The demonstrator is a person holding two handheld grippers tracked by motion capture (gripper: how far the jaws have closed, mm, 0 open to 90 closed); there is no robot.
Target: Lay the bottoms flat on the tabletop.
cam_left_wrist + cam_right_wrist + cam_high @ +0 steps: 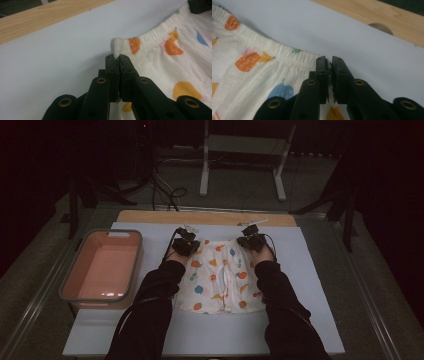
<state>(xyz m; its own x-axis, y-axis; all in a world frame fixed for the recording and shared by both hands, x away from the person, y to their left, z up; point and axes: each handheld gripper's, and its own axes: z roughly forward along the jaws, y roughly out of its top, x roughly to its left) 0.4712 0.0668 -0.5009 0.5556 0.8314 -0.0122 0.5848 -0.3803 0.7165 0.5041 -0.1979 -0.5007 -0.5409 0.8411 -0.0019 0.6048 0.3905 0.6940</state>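
**Both tongs clamped on the shorts' waistband**

On the pale blue mat covering the table, your cream cotton shorts printed with orange and blue fruit lie flat, waistband at the far edge, legs toward you. Your left gripper has its black jaws pressed together on the left corner of the elastic waistband, a tuft of cream fabric poking out above the tips in the left gripper view. Your right gripper pinches the waistband's right corner, its jaws closed on the fabric edge. A salmon-pink plastic tub with a grey rim sits at the mat's left side, near the shorts but not touching them. The bare wooden strip of tabletop runs beyond the waistband. A white metal stand rises from the floor well behind the table.
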